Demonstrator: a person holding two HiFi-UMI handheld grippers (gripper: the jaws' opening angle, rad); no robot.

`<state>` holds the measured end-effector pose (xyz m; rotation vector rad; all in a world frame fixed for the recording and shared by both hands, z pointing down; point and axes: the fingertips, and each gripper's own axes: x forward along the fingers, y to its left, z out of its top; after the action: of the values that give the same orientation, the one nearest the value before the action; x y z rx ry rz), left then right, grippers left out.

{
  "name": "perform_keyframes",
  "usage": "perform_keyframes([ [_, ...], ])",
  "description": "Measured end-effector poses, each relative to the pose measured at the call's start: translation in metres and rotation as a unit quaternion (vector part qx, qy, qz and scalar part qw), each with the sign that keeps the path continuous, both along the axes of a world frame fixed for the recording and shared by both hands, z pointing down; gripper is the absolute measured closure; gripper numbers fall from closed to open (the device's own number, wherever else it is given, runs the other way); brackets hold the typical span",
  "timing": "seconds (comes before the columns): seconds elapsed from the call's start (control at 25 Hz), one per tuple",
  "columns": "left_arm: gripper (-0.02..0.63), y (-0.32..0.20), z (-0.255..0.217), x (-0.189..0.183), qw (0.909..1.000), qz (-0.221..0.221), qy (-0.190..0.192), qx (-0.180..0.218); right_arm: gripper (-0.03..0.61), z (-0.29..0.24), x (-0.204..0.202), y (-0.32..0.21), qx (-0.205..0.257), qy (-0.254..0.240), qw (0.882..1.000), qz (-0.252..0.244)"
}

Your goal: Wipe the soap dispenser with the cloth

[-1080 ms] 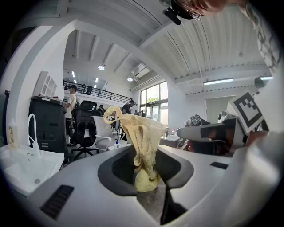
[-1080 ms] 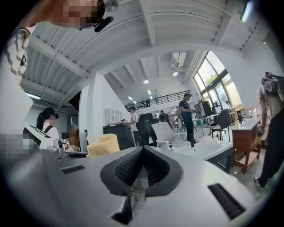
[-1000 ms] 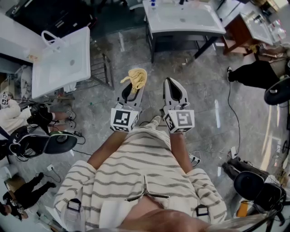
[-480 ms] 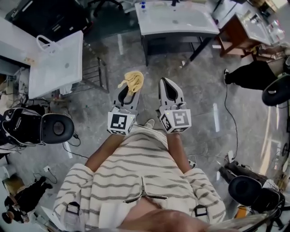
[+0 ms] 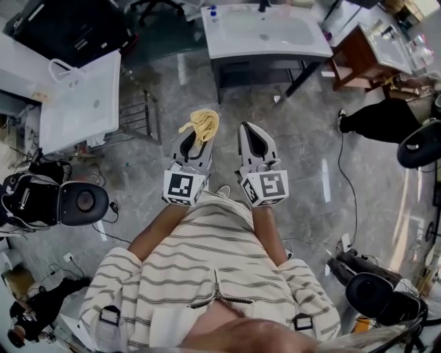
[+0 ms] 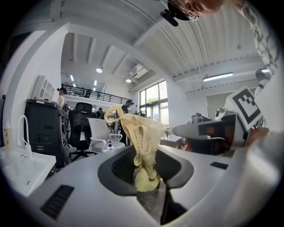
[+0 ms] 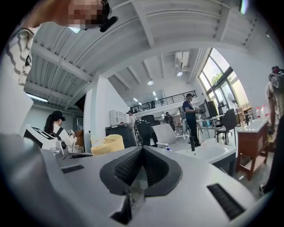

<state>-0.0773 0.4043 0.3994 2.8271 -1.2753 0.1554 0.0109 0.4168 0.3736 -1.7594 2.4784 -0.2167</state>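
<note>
My left gripper [image 5: 199,136] is shut on a crumpled yellow cloth [image 5: 202,124], which sticks up from between the jaws in the left gripper view [image 6: 143,137]. Beside it, my right gripper [image 5: 252,131] is shut with nothing in it, and its ribbed pads meet [image 7: 141,155]. Both point level toward a white sink table [image 5: 303,43] ahead. A small soap dispenser [image 5: 213,12] with a blue top stands on the sink table's far left corner. The same soap dispenser [image 6: 109,146] looks tiny and far off from the left gripper, and from the right gripper the soap dispenser [image 7: 166,147] looks just as distant.
Another white sink unit [image 5: 79,103] stands to the left. A black office chair [image 5: 76,203] is at the left and another chair [image 5: 375,293] at the lower right. A wooden table [image 5: 362,52], a person in black [image 5: 382,114] and floor cables [image 5: 351,200] lie to the right.
The person has stepped toward the sink table, which now sits nearer and lower in the head view. Both grippers keep their pose, and the cloth stays in the left one.
</note>
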Motion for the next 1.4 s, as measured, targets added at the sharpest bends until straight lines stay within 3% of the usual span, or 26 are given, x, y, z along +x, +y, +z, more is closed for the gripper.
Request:
perform_keyframes([
  [0.32,0.505,-0.083,0.013,0.018,0.9999,0.003,0.010,-0.005,0.578,0.011,0.014,-0.079,-0.007,0.008,1.000,0.004],
  [1.04,0.503,-0.385,0.003,0.029,0.9989,0.035,0.013,-0.028,0.578,0.004,0.017,-0.379,-0.022,0.004,0.999,0.023],
  [1.4,0.502,-0.472,0.020,0.025,0.9976,0.051,0.011,-0.046,0.578,0.028,0.012,-0.467,-0.048,0.007,0.999,0.019],
])
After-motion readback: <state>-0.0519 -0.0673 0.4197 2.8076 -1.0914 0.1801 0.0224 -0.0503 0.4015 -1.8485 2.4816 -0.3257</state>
